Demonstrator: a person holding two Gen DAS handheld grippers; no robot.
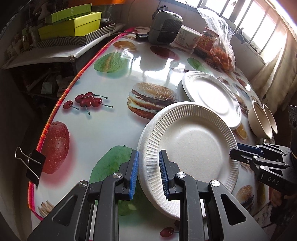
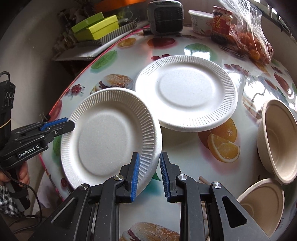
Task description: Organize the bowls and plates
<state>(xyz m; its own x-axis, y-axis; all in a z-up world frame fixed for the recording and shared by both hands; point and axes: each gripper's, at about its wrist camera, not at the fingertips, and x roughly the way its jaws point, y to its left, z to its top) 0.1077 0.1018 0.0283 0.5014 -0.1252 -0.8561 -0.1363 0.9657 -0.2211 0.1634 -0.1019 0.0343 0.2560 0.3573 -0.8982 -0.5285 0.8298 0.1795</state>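
- left tool (image 1: 148,163): clenched on the left rim of the near plate (image 1: 193,148), one blue pad on top of the ribbed rim, the other under/outside it.
- right tool (image 2: 148,163): clenched on the same plate's opposite rim, pads either side of the edge.
- a hand (image 2: 24,176) grips the left tool's handle, left of near plate; checked sleeve below it.
- near plate: white paper, right way up, tilted, held betw. both tools w/ shadow under it on the worktop (image 1: 104,129); its far edge overlaps the far plate (image 2: 185,92).
- far plate: white, same ribbed rim, just behind near plate, flat.
- two beige bowls right of near plate: one tipped on its side (image 2: 278,140), one nearer the camera (image 2: 259,204); can't tell if they touch.
- well behind near plate, at worktop's far edge: grey heater-like box (image 2: 165,16), white tub (image 2: 200,20), red jar (image 2: 221,20), clear bag of orange fruit (image 2: 256,46).
- binder clip (image 1: 31,165) on the worktop edge, left of near plate.
- green boxes (image 1: 74,24) on a side shelf, far left of near plate.
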